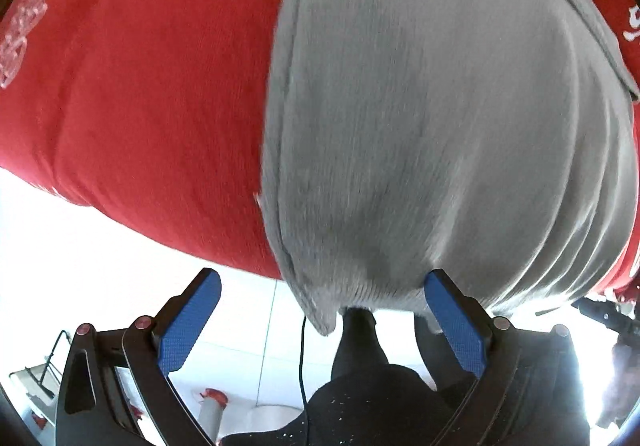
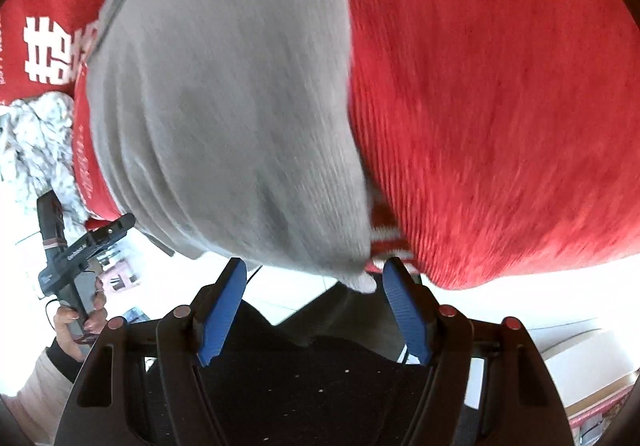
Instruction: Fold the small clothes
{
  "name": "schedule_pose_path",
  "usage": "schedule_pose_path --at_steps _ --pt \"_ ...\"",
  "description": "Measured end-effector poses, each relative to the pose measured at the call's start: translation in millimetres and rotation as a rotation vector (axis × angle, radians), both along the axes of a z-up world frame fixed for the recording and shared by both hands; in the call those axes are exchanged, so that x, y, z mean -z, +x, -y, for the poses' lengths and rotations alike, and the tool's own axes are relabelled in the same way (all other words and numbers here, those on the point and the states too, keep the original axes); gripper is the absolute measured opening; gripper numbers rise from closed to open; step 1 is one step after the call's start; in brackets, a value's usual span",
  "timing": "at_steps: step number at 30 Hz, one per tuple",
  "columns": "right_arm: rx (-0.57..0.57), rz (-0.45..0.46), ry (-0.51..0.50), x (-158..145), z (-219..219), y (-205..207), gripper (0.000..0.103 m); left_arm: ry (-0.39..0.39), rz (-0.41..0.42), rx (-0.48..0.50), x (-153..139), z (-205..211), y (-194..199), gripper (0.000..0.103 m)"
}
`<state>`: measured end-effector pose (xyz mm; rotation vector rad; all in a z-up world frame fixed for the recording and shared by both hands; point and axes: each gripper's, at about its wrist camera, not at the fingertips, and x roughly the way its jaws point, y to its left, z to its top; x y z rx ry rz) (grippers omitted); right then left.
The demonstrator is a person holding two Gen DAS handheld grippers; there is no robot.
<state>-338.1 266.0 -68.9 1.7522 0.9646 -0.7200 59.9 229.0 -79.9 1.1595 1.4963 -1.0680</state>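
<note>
A grey knitted garment (image 1: 440, 126) lies spread on a red cloth-covered table (image 1: 152, 86), and its near hem hangs over the table's edge. My left gripper (image 1: 324, 306) is open, its blue pads (image 1: 188, 326) wide apart, with a hanging grey corner (image 1: 320, 318) between them, untouched. In the right wrist view the same grey garment (image 2: 224, 106) fills the middle. My right gripper (image 2: 316, 278) is open too, and the other grey corner (image 2: 360, 278) sits just inside its right pad (image 2: 404, 310). The left gripper (image 2: 116, 228) shows at the left, held by a hand (image 2: 80, 318).
The red cloth (image 2: 500, 106) carries white printed characters (image 2: 52, 50). A white fluffy item (image 2: 36, 138) lies at the table's left edge. Below the edge are a pale tiled floor (image 1: 240, 326), a hanging black cable (image 1: 303, 366) and the person's dark clothing (image 1: 380, 398).
</note>
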Motion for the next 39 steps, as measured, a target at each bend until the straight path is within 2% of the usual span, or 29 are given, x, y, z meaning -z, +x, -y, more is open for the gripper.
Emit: schedule_pose_path --at_steps 8,10,11,12,13,15,17,21,25,27,31,33,34,36,39 --pt "0.027 0.027 -0.003 18.9 -18.7 9.2 0.075 -0.004 -0.071 0.051 15.4 -23.3 -15.1 0.102" --pt "0.06 0.044 -0.009 17.9 -22.7 8.3 0.065 -0.009 -0.085 0.056 14.3 -26.6 -18.3 0.088" --pt "0.076 0.043 -0.004 17.5 -24.8 5.5 0.046 -0.002 -0.119 0.048 16.3 -22.4 -23.5 0.071" --pt "0.093 0.041 0.002 17.0 -25.9 3.7 0.021 0.004 -0.155 0.035 17.3 -18.9 -28.7 0.057" --pt "0.124 0.061 0.005 14.6 -26.2 1.7 0.015 0.008 -0.16 0.039 14.3 -19.7 -29.9 0.052" --pt "0.154 0.1 -0.011 5.1 -28.0 0.2 0.014 0.004 -0.16 0.074 6.9 -20.7 -32.4 0.023" --pt "0.169 0.143 -0.026 -6.3 -28.2 0.4 0.014 -0.006 -0.192 0.076 -5.8 -19.0 -30.0 0.012" --pt "0.219 0.236 -0.081 -36.3 -17.9 -1.7 0.014 -0.064 -0.276 0.044 -43.6 -14.2 -17.7 0.012" --pt "0.282 0.323 -0.18 -73.6 17.3 -5.9 0.012 -0.166 -0.322 0.045 -86.1 6.2 -14.6 0.012" --pt "0.31 0.351 -0.219 -85.3 37.6 -7.1 0.004 -0.212 -0.34 0.037 -102.9 25.0 -15.2 0.012" --pt "0.381 0.416 -0.293 -104.0 85.8 -9.4 0.003 -0.283 -0.357 0.029 -115.5 83.5 -11.4 0.012" --pt "0.368 0.397 -0.313 -106.9 110.7 -1.3 0.003 -0.317 -0.322 0.043 -115.5 109.5 -11.7 0.012" --pt "0.327 0.333 -0.324 -108.7 124.6 3.4 0.003 -0.329 -0.307 0.046 -118.0 123.1 -6.7 0.012" --pt "0.265 0.284 -0.317 -108.2 139.8 7.9 0.004 -0.343 -0.283 0.043 -116.8 144.2 -6.0 0.012" --pt "0.163 0.187 -0.265 -99.1 148.6 13.9 0.008 -0.317 -0.246 0.038 -102.4 162.2 -6.7 0.012"
